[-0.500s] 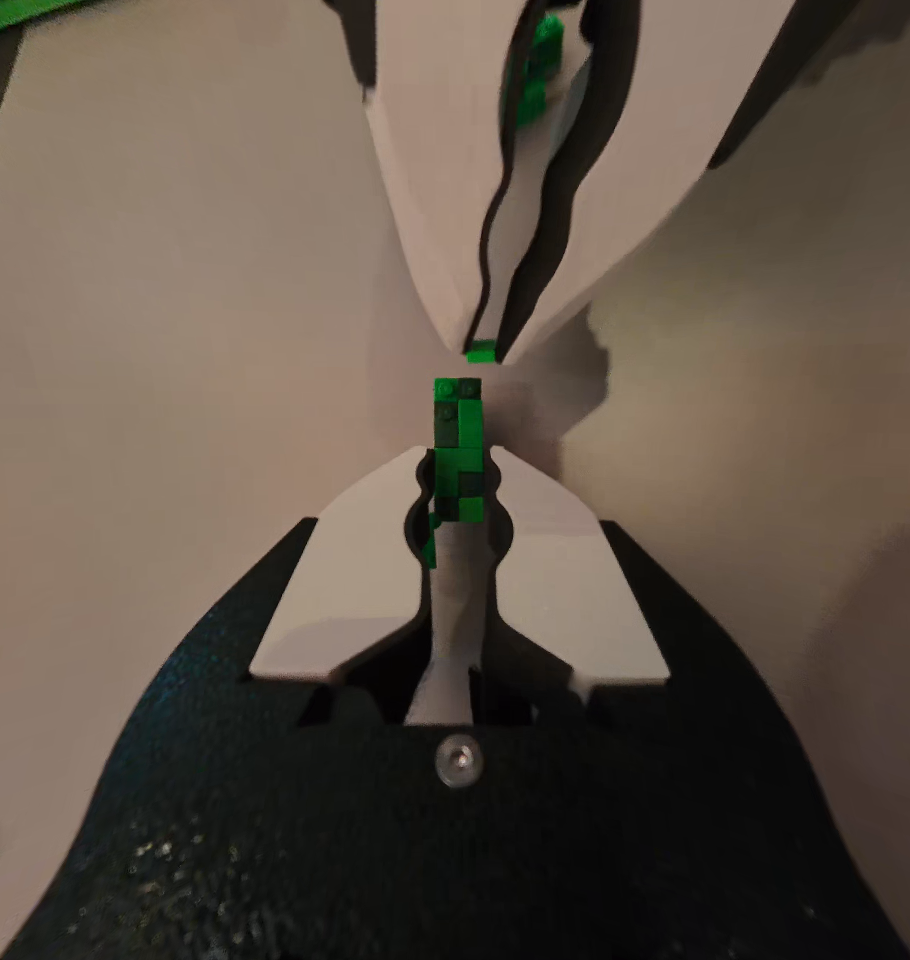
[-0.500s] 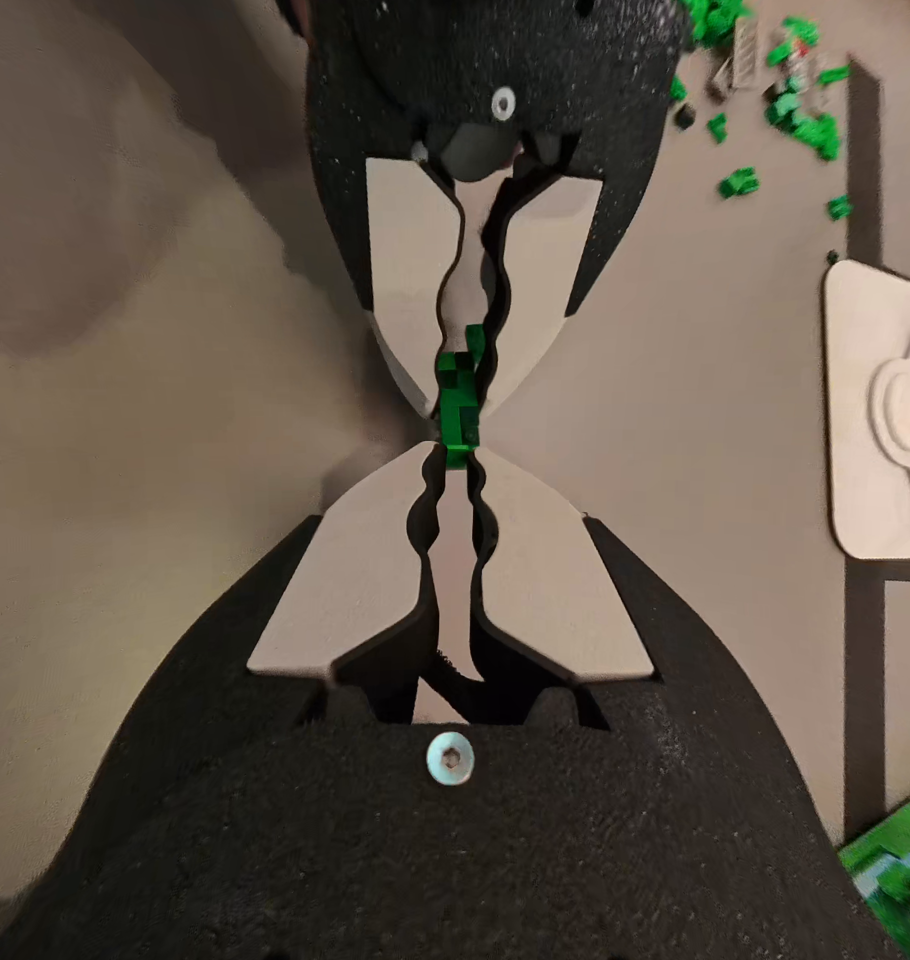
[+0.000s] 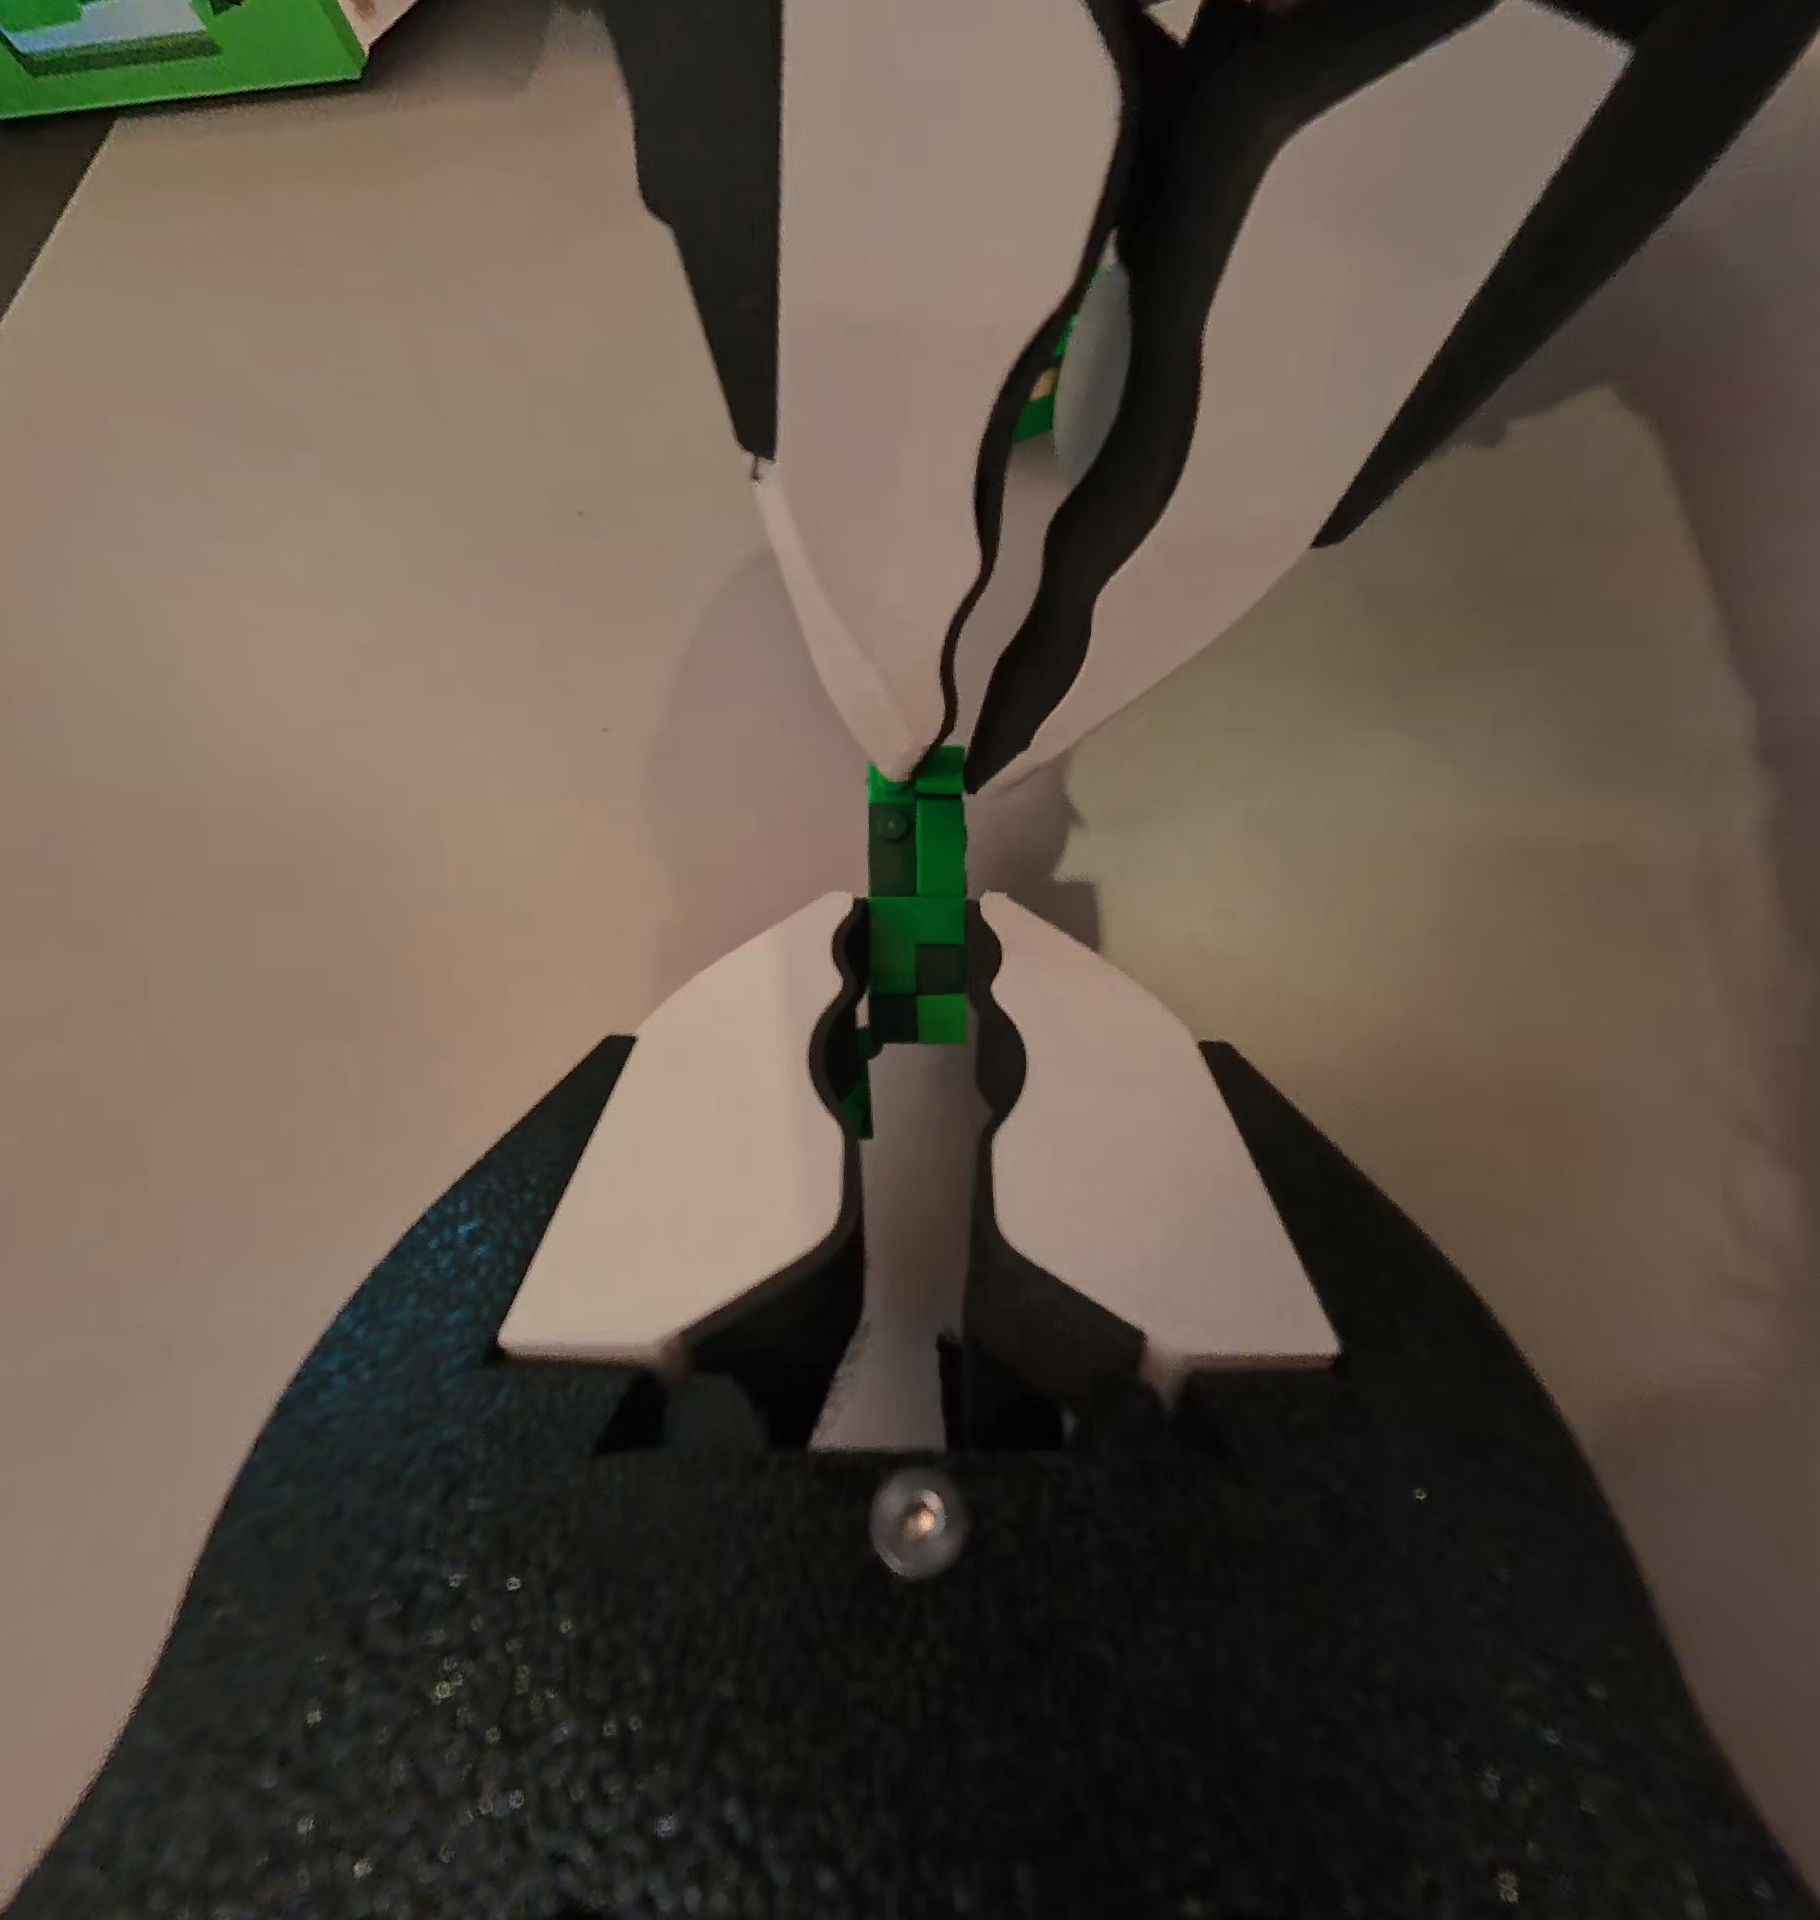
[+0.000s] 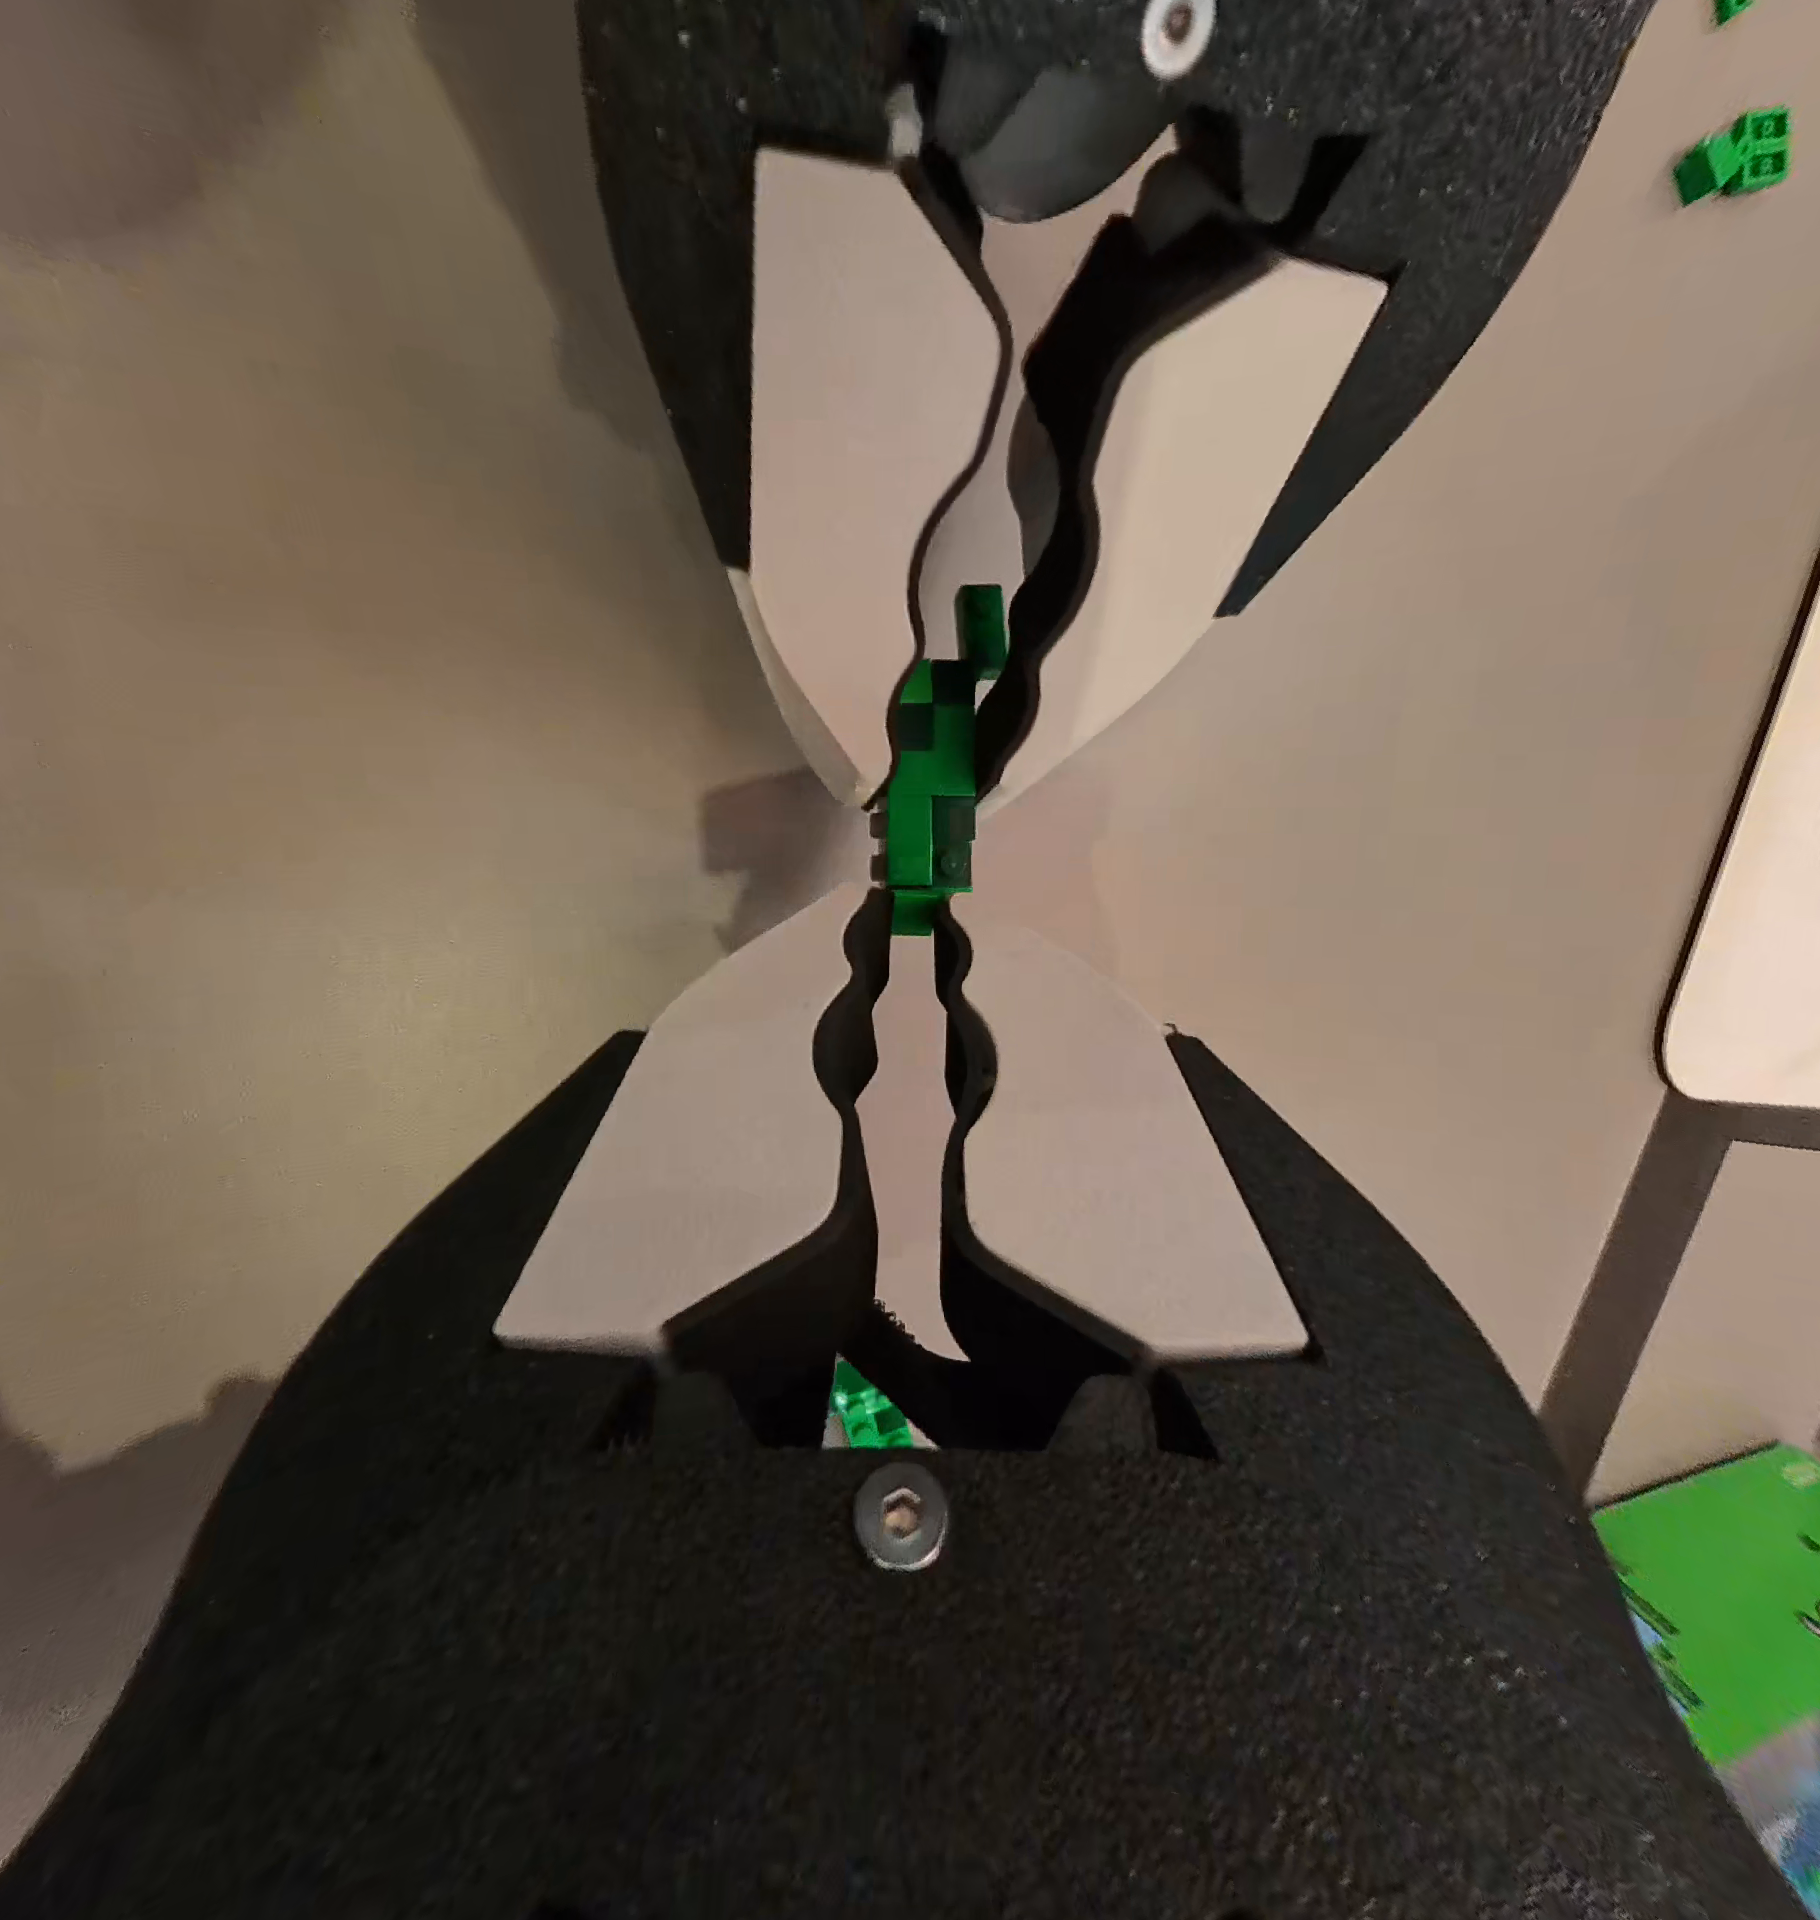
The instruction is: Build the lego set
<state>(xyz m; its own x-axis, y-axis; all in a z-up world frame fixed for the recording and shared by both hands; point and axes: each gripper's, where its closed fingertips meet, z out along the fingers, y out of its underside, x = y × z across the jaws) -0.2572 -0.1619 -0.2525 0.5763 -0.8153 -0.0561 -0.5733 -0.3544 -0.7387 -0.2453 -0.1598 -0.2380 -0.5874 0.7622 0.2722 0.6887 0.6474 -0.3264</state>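
Your left gripper (image 3: 916, 914) is squeezed tight on one small stack of green and dark green lego bricks (image 3: 916, 904). Your right gripper (image 4: 916, 914) faces it tip to tip and pinches one small green brick (image 4: 914, 914), which touches the end of the stack. You hold both above the plain beige table (image 4: 262, 831). Two loose green bricks (image 4: 1732, 156) lie far off, one green box (image 4: 1758, 1590) sits at the table's edge, and one pale flat board (image 4: 1779, 935) lies beside it.
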